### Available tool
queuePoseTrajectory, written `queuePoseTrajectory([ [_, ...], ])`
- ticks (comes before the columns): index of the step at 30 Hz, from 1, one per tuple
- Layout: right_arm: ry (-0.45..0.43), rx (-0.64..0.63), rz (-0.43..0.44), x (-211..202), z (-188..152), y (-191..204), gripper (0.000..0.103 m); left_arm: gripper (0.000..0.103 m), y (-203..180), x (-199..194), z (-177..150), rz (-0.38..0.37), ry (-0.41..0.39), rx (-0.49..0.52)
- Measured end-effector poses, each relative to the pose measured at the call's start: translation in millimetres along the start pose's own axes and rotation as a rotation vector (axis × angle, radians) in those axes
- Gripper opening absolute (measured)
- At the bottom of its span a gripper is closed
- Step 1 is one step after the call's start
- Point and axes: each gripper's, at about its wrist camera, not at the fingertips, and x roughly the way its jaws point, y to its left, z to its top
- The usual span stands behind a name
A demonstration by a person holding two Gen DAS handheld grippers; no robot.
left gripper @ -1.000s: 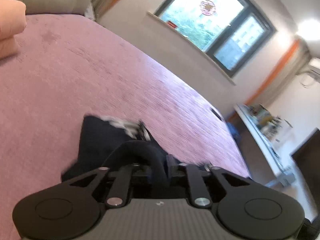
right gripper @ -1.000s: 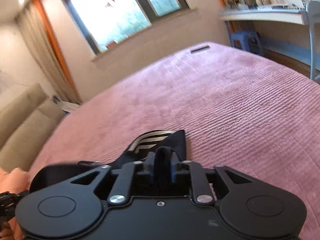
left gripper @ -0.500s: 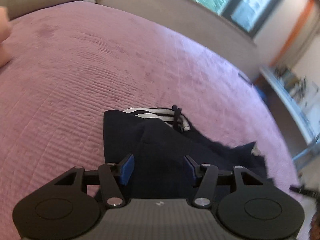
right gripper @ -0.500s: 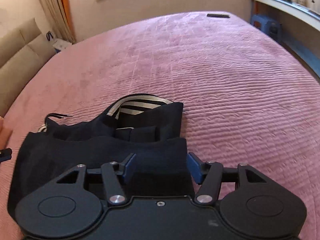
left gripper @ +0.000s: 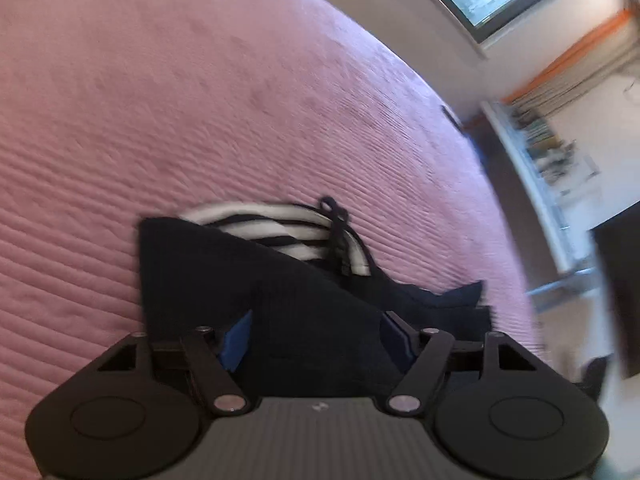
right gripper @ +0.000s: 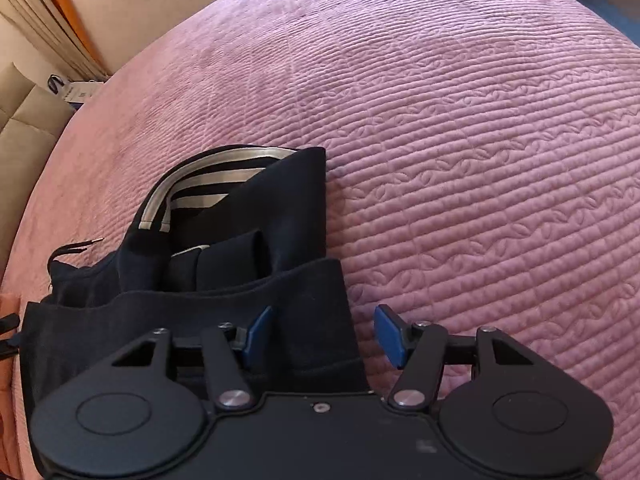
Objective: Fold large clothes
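A dark navy garment (left gripper: pixel 280 296) with a black-and-white striped waistband (left gripper: pixel 288 224) and a drawstring lies folded on the pink quilted bed (left gripper: pixel 160 100). My left gripper (left gripper: pixel 316 340) is open just above its near left part, with the blue pads apart. In the right wrist view the garment (right gripper: pixel 224 280) lies folded with its striped band (right gripper: pixel 208 176) at the far end. My right gripper (right gripper: pixel 324 334) is open over the garment's near right edge and holds nothing.
A window and a wall lie beyond the bed's far edge. A white shelf with items (left gripper: pixel 552 152) and a dark screen (left gripper: pixel 616 280) stand to the right. A beige headboard (right gripper: pixel 24 136) and a curtain (right gripper: pixel 52 28) are at the left.
Both grippers were shut on the garment a second ago and have opened and let it go. The garment now lies folded on the bed. Both grippers have pulled back slightly.
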Motion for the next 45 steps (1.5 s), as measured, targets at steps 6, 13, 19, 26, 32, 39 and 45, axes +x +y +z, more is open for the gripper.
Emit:
queuePoseTrajectory([
  [6,-0.011,-0.1,0.008,5,-1,19,0.055,0.06,5,18,-2,-0.04,0.036,-0.006],
  [13,-0.149,-0.358,-0.102,-27,-29,55,0.013,0.015,-15,17,-18,0.025,-0.035,0.088],
  [19,-0.304,-0.531,-0.213,-78,-49,91,0.007,0.015,-14,-38,-35,-0.112,-0.232,-0.032],
  [26,-0.629,-0.624,-0.276,-96,-16,141,0.006,0.015,-16,-79,-7,-0.219,-0.426,-0.077],
  [32,-0.441,-0.612,-0.291,25,34,142,0.006,0.016,20,-14,34,-0.104,-0.405,-0.126],
  [39,-0.243,-0.65,-0.415,99,31,136,0.032,0.022,51,51,32,0.112,-0.289,-0.17],
  [45,-0.308,-0.616,-0.407,37,29,143,0.06,0.028,39,15,30,0.186,-0.314,-0.145],
])
